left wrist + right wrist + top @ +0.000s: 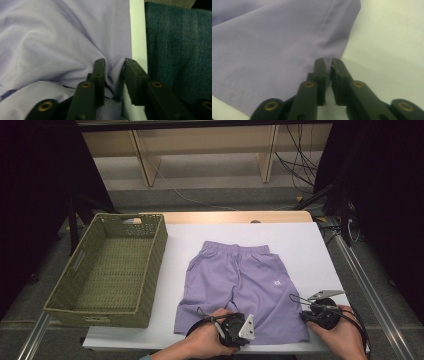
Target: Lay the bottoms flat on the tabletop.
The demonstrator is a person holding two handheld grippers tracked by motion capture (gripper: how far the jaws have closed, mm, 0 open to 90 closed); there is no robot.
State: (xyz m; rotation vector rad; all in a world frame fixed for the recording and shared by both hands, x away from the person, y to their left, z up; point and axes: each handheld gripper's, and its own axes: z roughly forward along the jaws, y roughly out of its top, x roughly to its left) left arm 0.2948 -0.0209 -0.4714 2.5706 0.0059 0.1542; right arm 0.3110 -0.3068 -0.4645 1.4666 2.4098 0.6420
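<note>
Your left gripper [239, 329] sits at the near hem of the shorts [239, 285], on the leg that lies at your left. In the left gripper view its jaws stand narrow with a fold of the purple cloth [113, 72] bunched up between them; the pads press the fold from both sides, so you hold the hem there. Just past that gripper's right jaw runs a strip of the white counter [138, 37], and beyond it blue-green fabric [177, 50].

Your right gripper [315, 314] is at the outer corner of the other leg, near the counter's right edge. In the right gripper view its jaws are almost together, pinching the corner of the hem [327, 62]; the cloth spreads away up and to the left of the jaws.

The basket [150, 265] stands well to the left of your left gripper.
</note>
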